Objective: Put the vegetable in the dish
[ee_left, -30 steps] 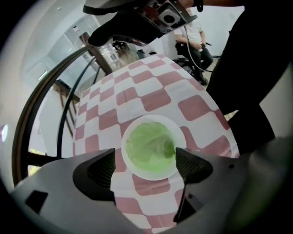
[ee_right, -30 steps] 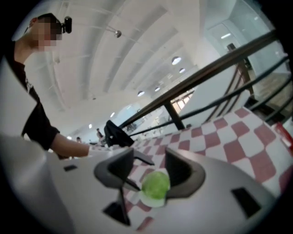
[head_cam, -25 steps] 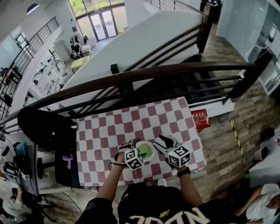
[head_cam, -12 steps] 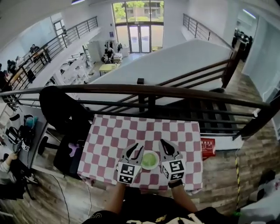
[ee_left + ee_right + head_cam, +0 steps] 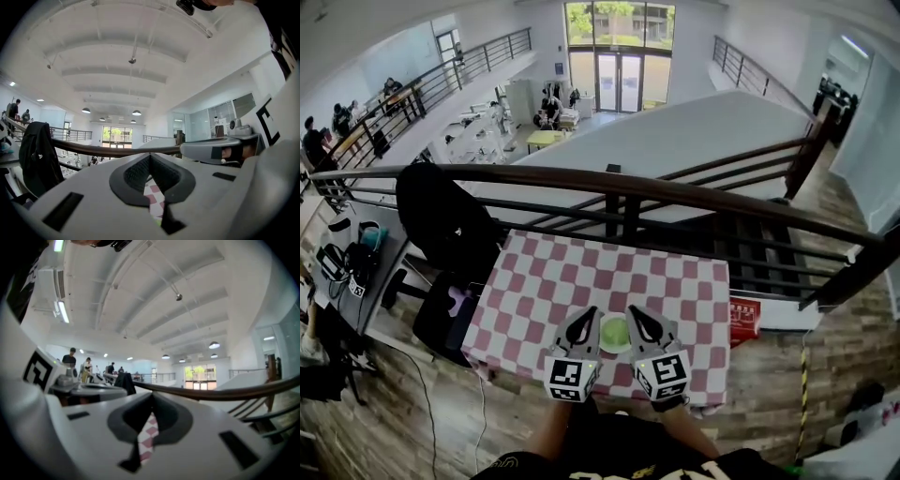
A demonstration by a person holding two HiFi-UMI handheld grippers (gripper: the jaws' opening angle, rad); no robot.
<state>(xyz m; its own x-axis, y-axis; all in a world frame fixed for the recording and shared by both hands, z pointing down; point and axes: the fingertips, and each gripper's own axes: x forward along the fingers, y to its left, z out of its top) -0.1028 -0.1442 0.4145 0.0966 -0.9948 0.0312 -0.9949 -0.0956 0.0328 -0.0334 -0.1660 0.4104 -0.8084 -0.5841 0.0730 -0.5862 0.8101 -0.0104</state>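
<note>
A small white dish (image 5: pixel 616 351) holds the green vegetable (image 5: pixel 615 332) near the front edge of the red-and-white checked table (image 5: pixel 544 281). My left gripper (image 5: pixel 591 311) hangs just left of the dish and my right gripper (image 5: pixel 632 309) just right of it, both lifted off the table and pointing away from me. Both sets of jaws have just been closing with nothing between them. In the left gripper view the left gripper's (image 5: pixel 150 155) tips meet, and in the right gripper view the right gripper's (image 5: pixel 151 395) tips meet too. Only slivers of checked cloth show behind the jaws.
A dark curved railing (image 5: pixel 628 187) runs along the table's far side, with stairs beyond. A black jacket (image 5: pixel 441 220) hangs on a chair at the left. A red sign (image 5: pixel 744 317) lies on the wooden floor at the right.
Both grippers, open on either side of the dish a second ago, have risen and drawn back toward me, and their jaws have shut. The vegetable stays in the dish.
</note>
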